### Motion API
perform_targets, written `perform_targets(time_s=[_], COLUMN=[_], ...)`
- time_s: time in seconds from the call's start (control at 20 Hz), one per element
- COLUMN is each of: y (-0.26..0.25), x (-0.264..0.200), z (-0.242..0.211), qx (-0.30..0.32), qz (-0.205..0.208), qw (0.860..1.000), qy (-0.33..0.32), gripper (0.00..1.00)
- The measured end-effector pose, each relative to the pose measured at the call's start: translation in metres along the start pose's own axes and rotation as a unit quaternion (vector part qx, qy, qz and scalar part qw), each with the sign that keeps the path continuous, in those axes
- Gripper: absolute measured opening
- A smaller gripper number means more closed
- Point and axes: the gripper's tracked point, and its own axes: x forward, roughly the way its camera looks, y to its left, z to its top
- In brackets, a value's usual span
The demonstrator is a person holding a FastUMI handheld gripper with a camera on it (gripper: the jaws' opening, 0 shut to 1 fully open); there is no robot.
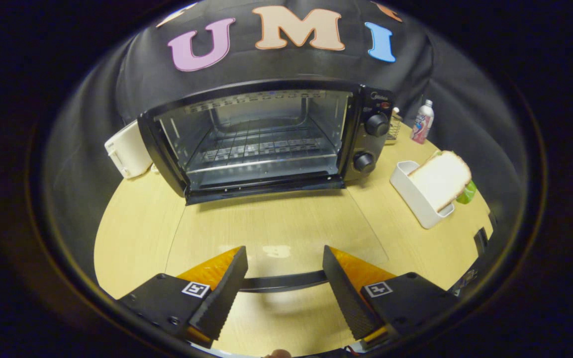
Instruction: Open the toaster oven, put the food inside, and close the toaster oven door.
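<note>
with the toaster oven (266, 139) standing open and its glass door (276, 233) lying flat on the table (132, 233), my gripper (285, 268) is spread wide and holds nothing; the door handle (281, 282) runs between my fingers, neither pressing on it; the bread slice (440, 179) stands tilted in a white holder (416, 199), right of the oven and well apart from my fingers; i judge the slice light, soft and easily crushed; i should pinch its exposed upper edge across the flat faces with gentle pressure; the wire rack (261, 149) inside is bare.
</note>
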Motion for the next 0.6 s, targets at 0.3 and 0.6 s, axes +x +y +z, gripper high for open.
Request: perform_targets(time_s=[0.3, 0.6], y=[-0.048, -0.162], x=[-0.024, -0.036], z=[0.090, 0.146], qx=[0.077, 0.125], qz=[-0.012, -0.108], qw=[0.989, 0.967], qy=[-0.129, -0.196], gripper=[0.96, 0.95])
